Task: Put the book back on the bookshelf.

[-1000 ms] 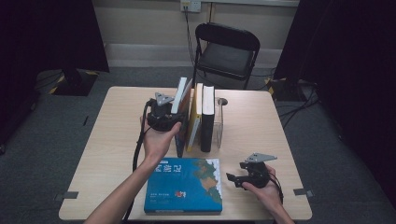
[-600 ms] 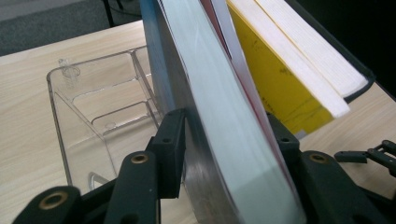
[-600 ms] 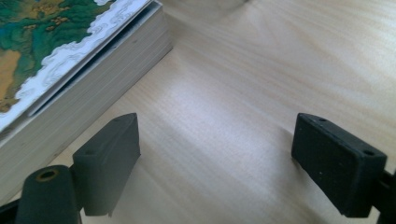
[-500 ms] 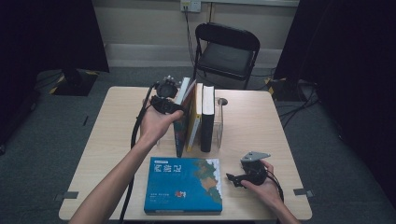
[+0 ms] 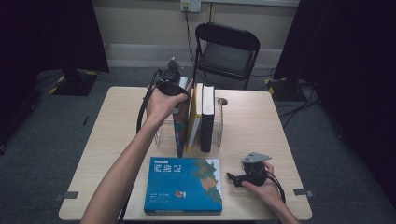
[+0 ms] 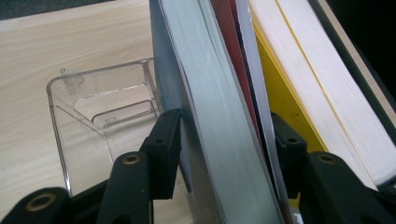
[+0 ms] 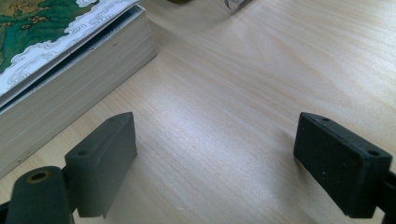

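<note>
The thin blue-covered book (image 6: 205,140) stands leaning at the left end of the row in the clear acrylic book stand (image 6: 88,107), on the pale wooden tabletop (image 5: 121,130). It is straddled at its upper edge by the left gripper (image 6: 224,144). The jaws have just been opening a little, with the book and a red-and-grey volume (image 6: 240,70) between them. Whether the pads press cannot be told; the left pad sits at the blue cover.

Risk, judged: with the grip loosening on a leaning book, the book may slide along the stand's base or tip outward to the left, where no support is seen. If two volumes are caught together, both may be dragged out, and the yellow book (image 5: 194,121) and black-covered book (image 5: 207,119) beside them may topple.

The right gripper (image 7: 215,163) rests on the tabletop, its jaws spread wide with nothing between them, just beside the large teal illustrated book (image 5: 184,184) lying flat. A careless sweep there may shove that book.
</note>
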{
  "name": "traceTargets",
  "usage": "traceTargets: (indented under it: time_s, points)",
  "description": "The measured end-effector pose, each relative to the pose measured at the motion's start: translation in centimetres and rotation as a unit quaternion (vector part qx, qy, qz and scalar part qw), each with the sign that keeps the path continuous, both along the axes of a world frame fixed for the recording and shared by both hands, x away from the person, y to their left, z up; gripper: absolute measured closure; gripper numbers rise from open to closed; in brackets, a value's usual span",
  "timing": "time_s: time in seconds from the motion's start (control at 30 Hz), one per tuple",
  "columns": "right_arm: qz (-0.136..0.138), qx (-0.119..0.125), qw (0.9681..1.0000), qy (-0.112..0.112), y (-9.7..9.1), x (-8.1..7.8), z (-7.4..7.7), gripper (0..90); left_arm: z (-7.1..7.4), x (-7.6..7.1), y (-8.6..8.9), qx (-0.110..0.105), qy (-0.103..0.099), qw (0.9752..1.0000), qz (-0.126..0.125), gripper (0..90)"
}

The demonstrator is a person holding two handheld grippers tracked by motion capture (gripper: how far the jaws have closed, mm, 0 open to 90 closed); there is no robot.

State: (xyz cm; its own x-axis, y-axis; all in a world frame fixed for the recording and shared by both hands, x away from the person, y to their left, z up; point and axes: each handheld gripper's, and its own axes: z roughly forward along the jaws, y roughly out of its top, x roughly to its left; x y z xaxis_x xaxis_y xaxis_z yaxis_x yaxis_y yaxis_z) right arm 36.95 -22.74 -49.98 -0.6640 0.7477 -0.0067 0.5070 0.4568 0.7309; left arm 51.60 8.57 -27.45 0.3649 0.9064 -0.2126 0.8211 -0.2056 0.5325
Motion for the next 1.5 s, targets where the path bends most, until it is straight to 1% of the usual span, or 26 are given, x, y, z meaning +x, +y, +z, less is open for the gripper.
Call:
traceTargets:
  time_s: [0.03,0.1,0.13,0.17,0.3,0.33,0.4,0.43,0.6,0.7,0.77,0.87,0.93,0.97,1.07,1.13,1.17,1.2,1.23,1.3,1.37,1.4,1.47,1.5]
  points:
    - [0.000,0.000,1.0000,0.000,0.0,0.0,0.0,12.8,0.1,0.1,0.0,0.005,0.000,1.0000,0.005,57.1]
    - [0.000,0.000,1.0000,0.000,0.0,0.0,0.0,12.8,0.4,0.1,-0.2,0.020,-0.006,0.9996,0.016,65.9]
    - [0.000,0.000,1.0000,0.000,0.0,0.0,0.0,12.8,0.4,0.0,-0.4,0.026,-0.012,0.9993,0.022,68.8]
    - [0.000,0.000,1.0000,0.000,0.0,0.0,0.0,12.8,0.4,-0.1,-0.5,0.029,-0.014,0.9993,0.022,73.5]
    - [0.000,0.000,1.0000,0.000,0.0,0.0,0.0,12.8,0.4,-0.2,-0.9,0.030,-0.021,0.9981,0.049,73.8]
    - [0.000,0.001,1.0000,0.000,0.0,0.0,0.0,12.8,0.4,-0.2,-0.9,0.029,-0.020,0.9982,0.049,73.8]
    - [0.000,0.001,1.0000,0.000,0.0,0.0,0.0,12.8,0.4,0.0,-0.9,0.028,-0.022,0.9976,0.059,73.8]
    - [0.000,0.000,1.0000,0.000,0.0,0.0,0.0,12.8,0.3,0.0,-1.0,0.030,-0.026,0.9976,0.058,73.8]
    - [0.000,0.000,1.0000,0.000,0.0,0.0,0.0,12.8,0.3,0.2,-0.8,0.028,-0.026,0.9979,0.053,73.8]
    - [0.000,0.001,1.0000,0.000,0.0,0.0,0.0,12.8,0.3,0.2,-0.9,0.034,-0.026,0.9978,0.051,73.5]
    - [0.001,0.001,1.0000,0.000,0.0,0.0,0.0,12.9,0.4,0.1,-0.8,0.030,-0.028,0.9980,0.049,71.3]
    - [-0.001,0.001,1.0000,-0.001,0.0,0.0,0.0,12.9,0.8,0.0,-0.5,0.025,-0.040,0.9979,0.044,62.7]
    - [-0.001,0.001,1.0000,-0.001,0.0,0.0,0.0,12.9,1.0,-0.2,-0.2,0.027,-0.044,0.9977,0.044,56.3]
    - [-0.001,0.001,1.0000,-0.001,0.0,0.0,0.0,12.9,1.1,-0.3,0.0,0.024,-0.047,0.9978,0.041,52.8]
    - [-0.001,0.001,1.0000,-0.001,0.0,0.0,0.0,12.9,1.0,-0.5,0.5,0.022,-0.058,0.9974,0.037,45.6]
    - [-0.001,0.001,1.0000,-0.001,0.0,0.0,0.0,12.9,0.9,-0.6,0.8,0.020,-0.059,0.9973,0.040,43.5]
    - [-0.002,0.000,1.0000,-0.001,0.0,0.0,0.0,12.9,0.8,-0.7,0.8,0.015,-0.062,0.9971,0.041,42.4]
    - [-0.002,0.000,1.0000,-0.001,0.0,0.0,0.0,12.9,0.8,-0.8,0.9,0.013,-0.060,0.9974,0.038,42.4]
    - [-0.003,0.000,1.0000,-0.001,0.0,0.0,0.0,13.0,0.8,-0.9,0.9,0.012,-0.062,0.9972,0.040,42.5]
    - [-0.007,-0.002,1.0000,0.003,0.1,-0.1,0.1,14.3,0.7,-1.2,0.9,0.010,-0.067,0.9971,0.035,42.8]
    - [-0.011,-0.009,0.9999,0.005,0.1,0.0,0.4,19.5,0.6,-1.4,0.9,0.005,-0.067,0.9974,0.027,42.9]
    - [-0.013,-0.008,0.9999,0.003,0.1,0.0,0.6,21.2,0.5,-1.5,1.0,0.002,-0.068,0.9974,0.026,42.9]
    - [-0.015,0.000,0.9999,-0.004,0.2,-0.1,1.1,21.2,0.5,-1.7,1.1,-0.001,-0.069,0.9974,0.018,42.8]
    - [-0.014,0.005,0.9999,-0.007,0.2,-0.1,1.4,21.7,0.4,-1.9,1.2,-0.003,-0.070,0.9974,0.018,42.5]
